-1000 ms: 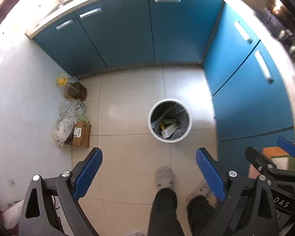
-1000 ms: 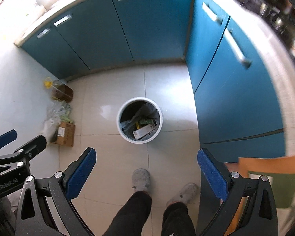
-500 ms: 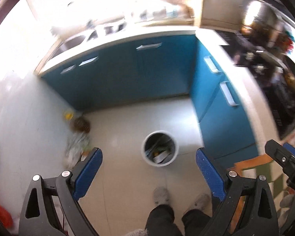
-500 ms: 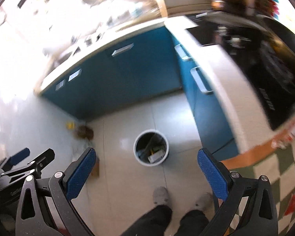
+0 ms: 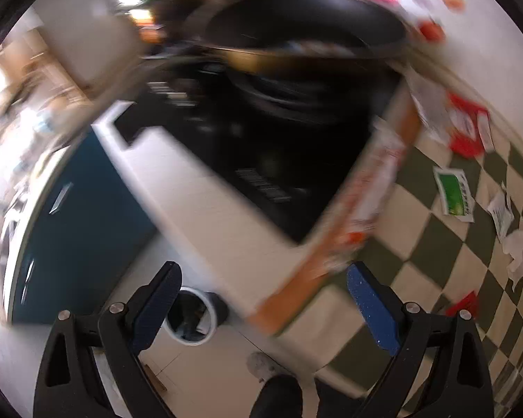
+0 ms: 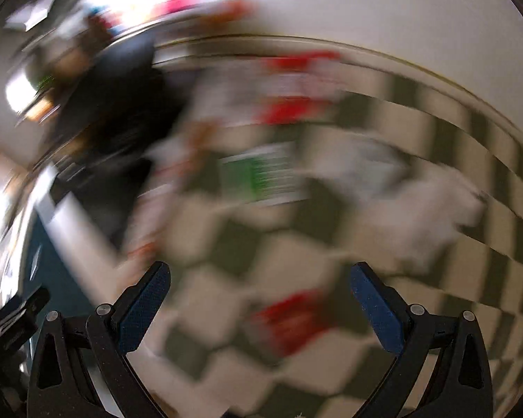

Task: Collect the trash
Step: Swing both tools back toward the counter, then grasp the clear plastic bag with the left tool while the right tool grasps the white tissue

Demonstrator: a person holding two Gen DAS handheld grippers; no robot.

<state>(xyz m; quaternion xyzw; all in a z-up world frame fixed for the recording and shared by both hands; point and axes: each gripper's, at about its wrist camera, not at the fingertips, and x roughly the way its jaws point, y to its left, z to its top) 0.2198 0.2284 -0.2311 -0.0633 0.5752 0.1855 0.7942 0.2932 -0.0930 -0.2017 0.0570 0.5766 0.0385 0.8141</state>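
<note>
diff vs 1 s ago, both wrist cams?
Both grippers swung up and right, from the floor bin to the checkered cloth strewn with wrappers, such as the green packet. Nothing grasped or released. Left gripper and right gripper stay open and empty.

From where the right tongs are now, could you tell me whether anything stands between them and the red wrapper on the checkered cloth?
Nothing visible does. The right tongs are open and empty, and the red wrapper lies on the checkered cloth just ahead of the gap. The view is badly motion-blurred, so small obstacles could go unseen.
</note>
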